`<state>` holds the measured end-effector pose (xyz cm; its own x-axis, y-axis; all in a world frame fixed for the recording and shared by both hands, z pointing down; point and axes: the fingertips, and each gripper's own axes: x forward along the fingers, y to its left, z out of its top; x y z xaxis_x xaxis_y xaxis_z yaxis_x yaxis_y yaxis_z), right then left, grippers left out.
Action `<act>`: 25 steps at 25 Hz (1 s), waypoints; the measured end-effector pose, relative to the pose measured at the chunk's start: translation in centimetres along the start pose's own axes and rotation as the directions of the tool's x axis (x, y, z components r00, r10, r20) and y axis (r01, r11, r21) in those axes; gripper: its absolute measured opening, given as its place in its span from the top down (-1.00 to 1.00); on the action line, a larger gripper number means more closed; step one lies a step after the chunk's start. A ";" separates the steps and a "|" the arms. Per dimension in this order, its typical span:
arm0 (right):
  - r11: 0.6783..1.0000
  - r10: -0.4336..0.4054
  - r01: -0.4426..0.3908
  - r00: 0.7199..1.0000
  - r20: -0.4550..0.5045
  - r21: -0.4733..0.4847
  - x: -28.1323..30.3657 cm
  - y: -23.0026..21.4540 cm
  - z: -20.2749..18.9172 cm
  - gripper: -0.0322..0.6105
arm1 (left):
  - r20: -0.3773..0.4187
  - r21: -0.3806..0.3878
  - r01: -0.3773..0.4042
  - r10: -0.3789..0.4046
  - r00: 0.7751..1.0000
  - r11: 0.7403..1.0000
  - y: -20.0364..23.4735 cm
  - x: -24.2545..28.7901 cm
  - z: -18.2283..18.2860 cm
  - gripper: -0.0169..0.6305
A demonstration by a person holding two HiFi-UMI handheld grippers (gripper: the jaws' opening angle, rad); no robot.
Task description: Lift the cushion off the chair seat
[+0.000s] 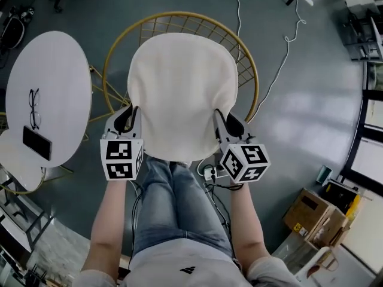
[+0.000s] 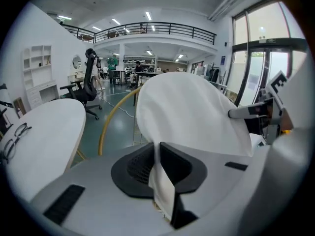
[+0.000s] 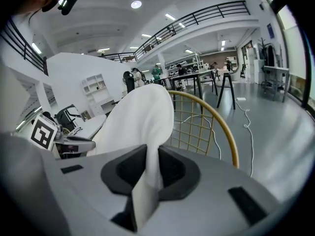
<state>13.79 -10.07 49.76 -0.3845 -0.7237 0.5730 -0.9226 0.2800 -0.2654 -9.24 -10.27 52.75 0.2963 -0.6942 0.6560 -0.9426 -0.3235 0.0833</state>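
The left gripper (image 1: 127,121) and right gripper (image 1: 225,128) each pinch an edge of the cushion (image 1: 182,94) between their fingers. The soft edge may slip out and drop onto the chair (image 1: 179,18).

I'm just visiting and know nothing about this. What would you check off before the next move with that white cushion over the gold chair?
1. Left gripper shut on the cushion at its near edge: ok.
2. Right gripper shut on the other side of that near edge: ok.
3. Fabric runs deep between both pairs of jaws, not only at the tips: ok.
4. Cushion's far end clear of the chair seat: cannot tell; the cushion hides the seat.
5. Table with glasses and phone stands apart from the cushion: ok.
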 end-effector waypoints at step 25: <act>0.997 0.041 -0.022 0.969 0.242 -0.080 -12.8 1.8 15.0 0.67 | 0.249 0.053 -0.054 0.039 0.968 0.997 -4.9 -11.9 15.9 0.80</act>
<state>17.51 -9.80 30.30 -0.4030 -0.8427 0.3570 -0.9134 0.3457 -0.2151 -5.66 -10.68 32.61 0.2885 -0.8444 0.4514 -0.9475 -0.3196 0.0077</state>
